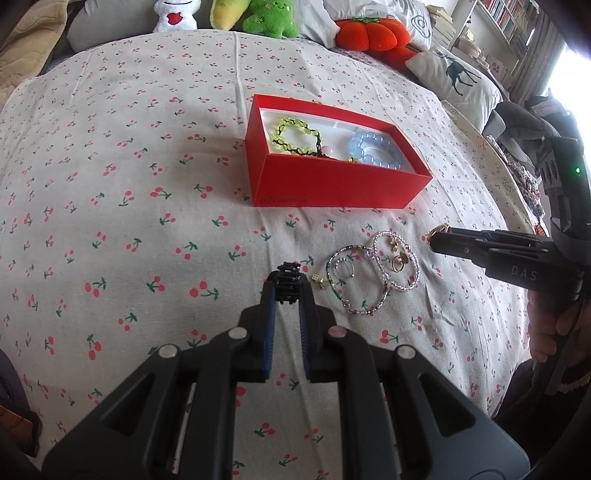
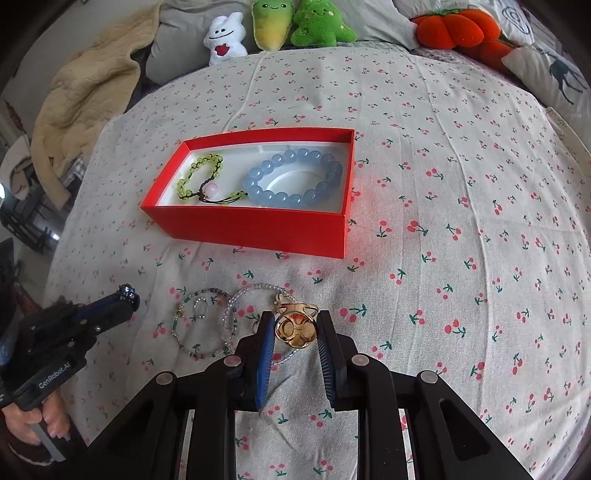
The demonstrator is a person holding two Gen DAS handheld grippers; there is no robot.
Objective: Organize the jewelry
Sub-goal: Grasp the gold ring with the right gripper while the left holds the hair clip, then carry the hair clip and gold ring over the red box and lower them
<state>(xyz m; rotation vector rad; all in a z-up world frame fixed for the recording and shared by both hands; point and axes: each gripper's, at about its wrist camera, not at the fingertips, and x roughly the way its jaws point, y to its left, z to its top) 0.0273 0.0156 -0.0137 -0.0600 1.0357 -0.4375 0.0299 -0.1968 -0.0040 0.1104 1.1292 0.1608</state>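
Note:
A red box stands on the cherry-print cloth and holds a yellow-green bead bracelet and a blue bead bracelet. My left gripper is shut on a small dark jewelry piece. My right gripper is shut on a gold ring and holds it above the cloth. Between them on the cloth lie thin bracelets, a small ring and gold earrings.
Plush toys and an orange pumpkin cushion line the far edge of the cloth. A beige blanket lies at the far left. A deer-print pillow lies at the far right.

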